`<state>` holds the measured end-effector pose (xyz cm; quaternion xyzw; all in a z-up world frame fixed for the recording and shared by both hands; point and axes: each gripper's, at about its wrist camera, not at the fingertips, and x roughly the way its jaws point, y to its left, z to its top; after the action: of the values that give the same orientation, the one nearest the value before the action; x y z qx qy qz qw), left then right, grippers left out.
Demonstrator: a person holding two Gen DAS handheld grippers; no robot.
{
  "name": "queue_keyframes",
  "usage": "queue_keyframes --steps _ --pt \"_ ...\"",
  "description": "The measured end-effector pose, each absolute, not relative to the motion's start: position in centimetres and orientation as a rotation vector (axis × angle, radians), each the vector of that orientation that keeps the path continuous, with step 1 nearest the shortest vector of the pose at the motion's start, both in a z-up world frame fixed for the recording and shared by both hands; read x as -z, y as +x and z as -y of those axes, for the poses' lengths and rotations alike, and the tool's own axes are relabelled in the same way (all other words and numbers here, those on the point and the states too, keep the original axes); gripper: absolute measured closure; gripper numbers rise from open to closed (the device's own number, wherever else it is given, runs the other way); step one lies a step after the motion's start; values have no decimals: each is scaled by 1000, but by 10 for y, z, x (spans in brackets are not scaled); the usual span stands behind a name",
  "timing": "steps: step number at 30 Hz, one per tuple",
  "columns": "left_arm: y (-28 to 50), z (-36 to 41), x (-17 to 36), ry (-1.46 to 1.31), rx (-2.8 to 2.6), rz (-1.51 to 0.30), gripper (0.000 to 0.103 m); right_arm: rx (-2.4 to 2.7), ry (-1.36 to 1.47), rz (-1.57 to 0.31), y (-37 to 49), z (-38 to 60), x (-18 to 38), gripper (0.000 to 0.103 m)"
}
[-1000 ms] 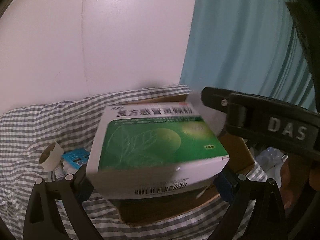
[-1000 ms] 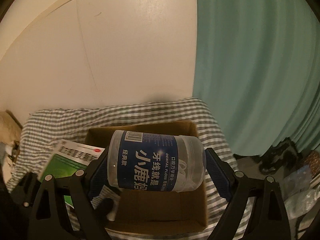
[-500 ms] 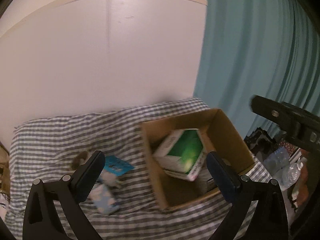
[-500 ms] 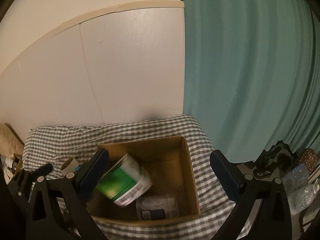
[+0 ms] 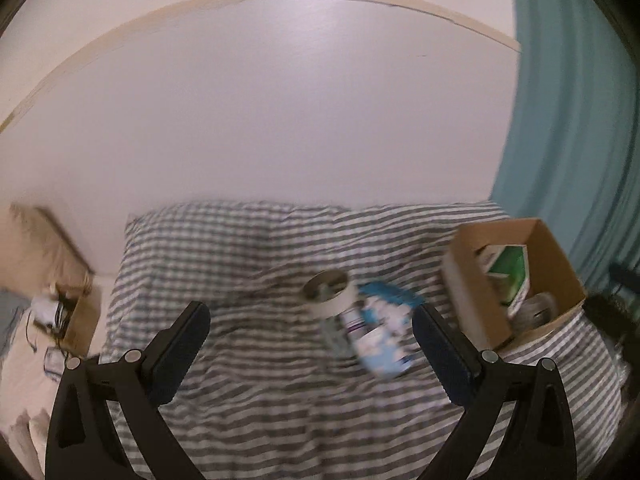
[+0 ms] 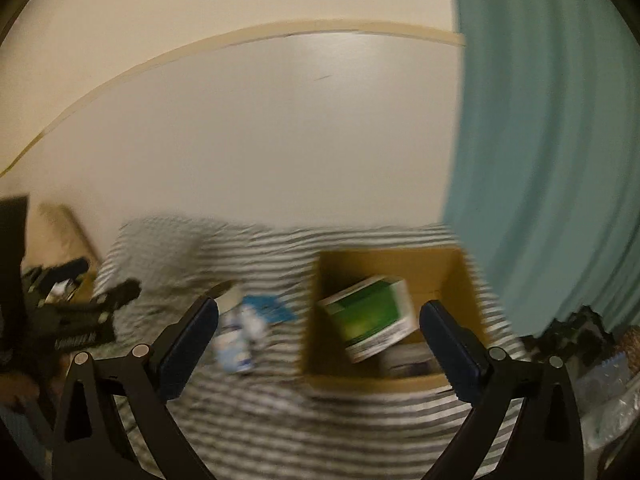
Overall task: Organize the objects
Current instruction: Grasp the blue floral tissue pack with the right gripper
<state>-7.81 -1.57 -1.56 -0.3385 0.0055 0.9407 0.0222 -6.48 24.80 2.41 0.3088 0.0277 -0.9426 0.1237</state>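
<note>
Left view: your left tongs (image 5: 310, 334) hang spread and empty; the green box (image 5: 507, 276) they carried now lies in the cardboard box (image 5: 560, 264).
Right view: your right tongs (image 6: 320, 332) have just opened, nothing between them; their floss jar went into the box too.
Remaining: tape roll (image 5: 329, 292) and blue packets (image 5: 382, 336) wait on the bed (image 5: 248, 404).
Room: plain wall, teal curtain (image 6: 552, 160).

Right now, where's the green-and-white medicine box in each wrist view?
Left wrist: green-and-white medicine box at the right edge, tilted inside the cardboard box, beyond the right finger.
Right wrist: medicine box right of centre, tilted in the cardboard box, between the fingers but far beyond them.
Shared landmark: the tape roll on the checked cloth, left of the cardboard box.
</note>
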Motion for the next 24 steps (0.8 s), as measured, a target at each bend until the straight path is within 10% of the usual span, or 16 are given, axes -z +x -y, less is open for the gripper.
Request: queue_keyframes --steps 24 --pt "-140 79 174 -1437 -2854 -24 0 2466 1514 -296 -188 -109 189 13"
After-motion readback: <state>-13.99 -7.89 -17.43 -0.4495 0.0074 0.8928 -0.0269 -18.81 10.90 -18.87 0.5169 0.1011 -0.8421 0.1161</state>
